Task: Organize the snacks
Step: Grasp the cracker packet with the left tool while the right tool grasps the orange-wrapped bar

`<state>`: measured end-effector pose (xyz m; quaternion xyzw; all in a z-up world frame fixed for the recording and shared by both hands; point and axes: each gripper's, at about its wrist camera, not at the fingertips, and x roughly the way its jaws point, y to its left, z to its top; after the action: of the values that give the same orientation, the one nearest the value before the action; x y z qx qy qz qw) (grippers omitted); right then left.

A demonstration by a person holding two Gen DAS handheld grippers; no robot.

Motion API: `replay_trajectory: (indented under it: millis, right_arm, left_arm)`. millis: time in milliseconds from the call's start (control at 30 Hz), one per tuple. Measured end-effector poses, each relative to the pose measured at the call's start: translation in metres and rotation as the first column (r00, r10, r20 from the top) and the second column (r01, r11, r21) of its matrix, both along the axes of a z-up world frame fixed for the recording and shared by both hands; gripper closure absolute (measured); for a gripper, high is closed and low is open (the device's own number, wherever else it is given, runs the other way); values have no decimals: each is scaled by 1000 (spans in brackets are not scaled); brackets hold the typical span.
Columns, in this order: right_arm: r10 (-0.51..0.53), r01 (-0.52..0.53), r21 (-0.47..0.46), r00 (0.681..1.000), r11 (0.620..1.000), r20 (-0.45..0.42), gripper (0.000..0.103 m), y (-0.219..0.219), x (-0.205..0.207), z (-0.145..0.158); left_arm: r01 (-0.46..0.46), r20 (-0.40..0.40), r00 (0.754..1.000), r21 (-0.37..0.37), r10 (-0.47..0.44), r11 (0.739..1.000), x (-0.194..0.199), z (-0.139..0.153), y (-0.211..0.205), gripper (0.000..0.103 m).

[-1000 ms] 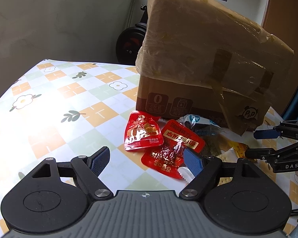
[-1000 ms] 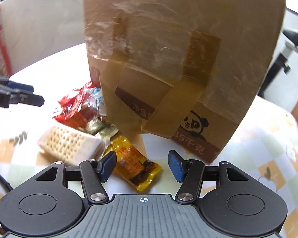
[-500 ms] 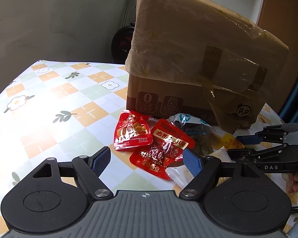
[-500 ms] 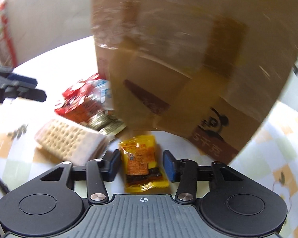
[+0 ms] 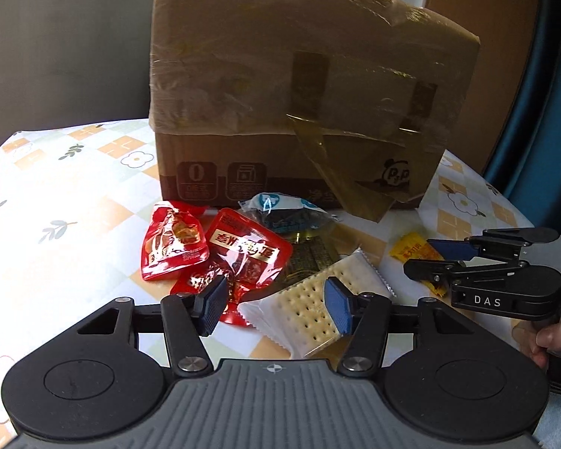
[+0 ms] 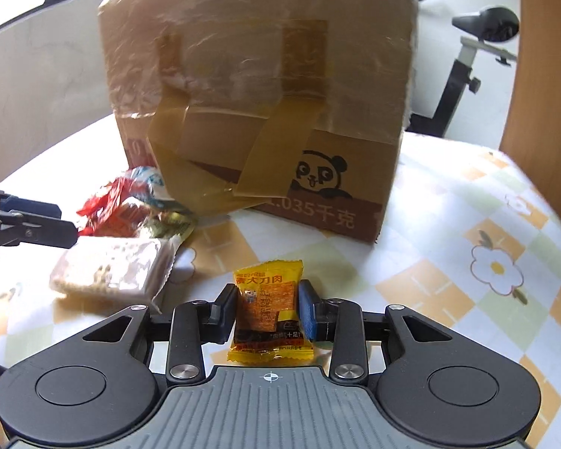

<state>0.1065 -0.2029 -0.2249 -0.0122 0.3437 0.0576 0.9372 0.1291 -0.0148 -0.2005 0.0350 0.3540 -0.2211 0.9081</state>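
Observation:
Snack packets lie on the flowered tablecloth in front of a taped cardboard box. The jaws of my left gripper are closing around a clear cracker packet. The right pad touches it, while the left pad still stands off it over a red packet. In the right wrist view my right gripper is closing on a yellow snack packet, with both pads against its sides. The left wrist view shows the right gripper at the right over that yellow packet.
Beside the crackers lie a second red packet, a blue-and-white packet and a dark gold-green one. The box stands close behind. The table runs on to the right. A hand holds the right gripper.
My left gripper slid right from the red packets to the cracker packet and its jaws narrowed. My right gripper came down and squared up over the yellow packet, and its jaws closed in on it.

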Motion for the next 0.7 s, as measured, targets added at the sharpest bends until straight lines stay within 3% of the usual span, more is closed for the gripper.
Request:
replay_trajectory:
  millis: [233,400,700]
  right_arm:
    - [9,-10,9,1000,1000,15,71,0,3,-3]
    - [7,-7,32,1000,999,17,71,-2,3,-3]
    - [6,-6,37,1000,999,18,71,-3,4,-3]
  left_arm:
    - [93,-6,996,38,-93,995,7,-6,-22,43]
    - [195,-23,981,91,-193,977,12,-14,-32,38]
    - [228,-51,973,73,-224,971,14,-16,-29,28]
